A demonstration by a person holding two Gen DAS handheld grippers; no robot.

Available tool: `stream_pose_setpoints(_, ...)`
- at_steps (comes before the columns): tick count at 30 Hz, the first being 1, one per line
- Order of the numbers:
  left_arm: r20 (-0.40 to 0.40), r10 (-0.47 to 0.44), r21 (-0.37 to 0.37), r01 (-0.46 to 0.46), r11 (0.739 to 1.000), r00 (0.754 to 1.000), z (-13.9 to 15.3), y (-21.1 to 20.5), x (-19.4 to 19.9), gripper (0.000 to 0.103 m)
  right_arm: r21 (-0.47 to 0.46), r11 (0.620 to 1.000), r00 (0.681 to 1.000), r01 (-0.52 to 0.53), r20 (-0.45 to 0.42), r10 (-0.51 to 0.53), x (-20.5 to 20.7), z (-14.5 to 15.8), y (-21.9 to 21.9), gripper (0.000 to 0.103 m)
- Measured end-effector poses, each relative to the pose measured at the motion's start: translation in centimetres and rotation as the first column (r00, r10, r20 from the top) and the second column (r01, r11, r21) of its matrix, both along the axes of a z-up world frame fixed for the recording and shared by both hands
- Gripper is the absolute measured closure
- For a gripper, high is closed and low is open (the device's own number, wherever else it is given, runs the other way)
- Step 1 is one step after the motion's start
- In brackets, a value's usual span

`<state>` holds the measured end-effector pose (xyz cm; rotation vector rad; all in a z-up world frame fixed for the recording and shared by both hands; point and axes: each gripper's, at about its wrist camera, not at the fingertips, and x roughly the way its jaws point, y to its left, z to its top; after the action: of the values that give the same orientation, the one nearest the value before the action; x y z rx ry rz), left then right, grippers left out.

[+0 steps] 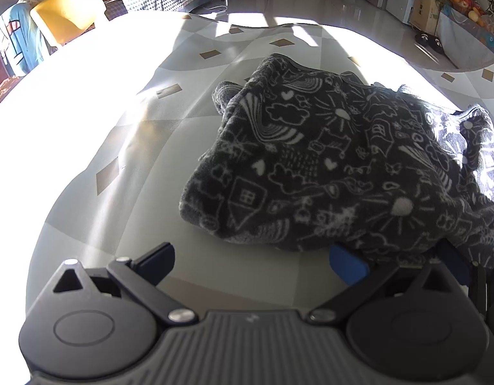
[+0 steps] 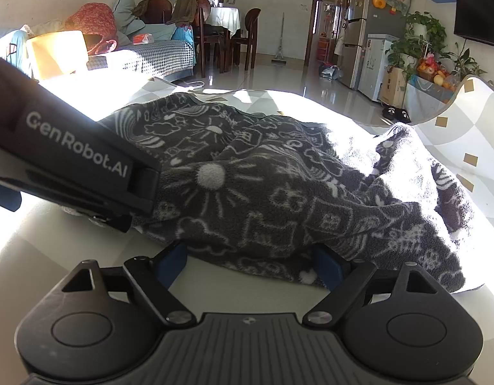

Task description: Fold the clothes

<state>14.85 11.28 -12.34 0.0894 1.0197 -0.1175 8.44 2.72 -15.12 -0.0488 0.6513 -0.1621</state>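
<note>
Sunlit tiled mat [image 1: 125,147], dark patterned fleece garment [image 1: 327,166] bunched crosswise

A mat [image 1: 189,128] with pale grey and white diamonds and small brown squares carries everything. On it lies one bunched dark fleece garment [image 1: 327,166] with white doodles. The mat's far right corner curls upward in the right wrist view.

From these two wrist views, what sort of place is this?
Most likely a home's living and dining room: a sofa, a dining table with chairs, a fridge. The dark patterned garment lies on a floor mat.
</note>
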Motion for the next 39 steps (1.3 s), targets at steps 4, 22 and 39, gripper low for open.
stream_pose_setpoints(4,0.018,-0.015,-0.008,0.015,1.0,1.0,0.3,-0.2,-0.2,0.001,0.0,1.0,1.0,0.0,0.001,0.0,0.0,-0.1,0.0,0.018)
stream_pose_setpoints(22,0.015,-0.038,0.041,0.037,0.998,0.999,-0.4,-1.3,-0.1,0.003,-0.001,1.0,1.0,-0.003,0.001,0.003,0.2,-0.3,0.2,0.017)
stream_pose_setpoints(39,0.076,-0.048,0.097,0.041,0.994,0.996,0.3,-1.7,-1.1,0.0,0.071,0.997,1.0,0.007,-0.02,-0.005,1.1,-0.7,-0.9,0.004)
